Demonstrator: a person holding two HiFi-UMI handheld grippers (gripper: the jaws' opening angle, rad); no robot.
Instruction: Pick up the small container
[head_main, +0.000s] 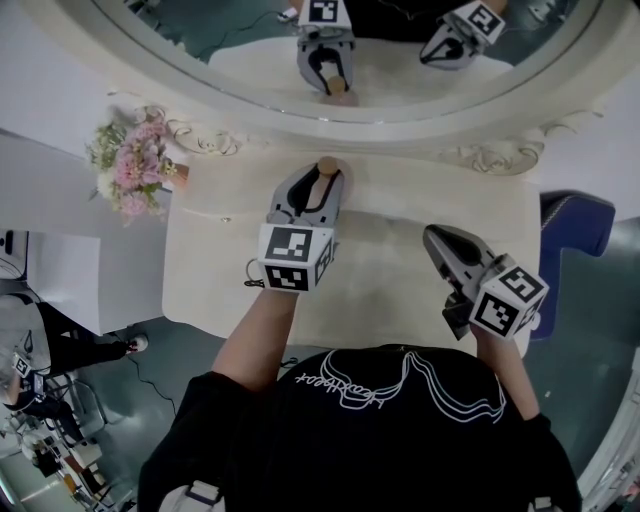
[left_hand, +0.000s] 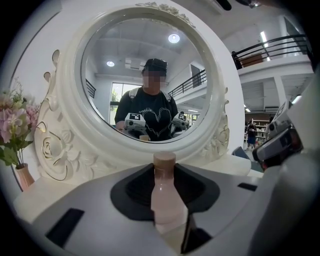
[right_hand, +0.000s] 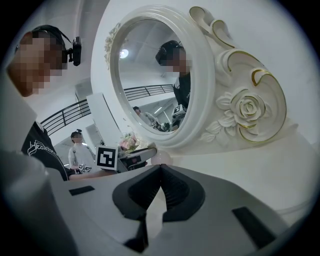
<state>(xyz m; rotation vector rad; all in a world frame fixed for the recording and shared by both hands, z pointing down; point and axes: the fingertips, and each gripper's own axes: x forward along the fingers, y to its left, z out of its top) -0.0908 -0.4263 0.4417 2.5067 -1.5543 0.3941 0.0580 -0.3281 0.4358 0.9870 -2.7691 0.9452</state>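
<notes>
One bottle (left_hand: 162, 196) clamped in left gripper (head_main: 317, 189), just before one mirror (left_hand: 150, 75), one flower vase (head_main: 135, 166) off left on table (head_main: 400, 285); right gripper (head_main: 432, 238) closed, empty, apart.

— We get bright, even white light; a ceiling lamp (left_hand: 173, 38) glares in the mirror (left_hand: 125, 55).
— We agree. Shadows stay soft, and both gripper views bulge, darken at the rims and blur up close.
</notes>
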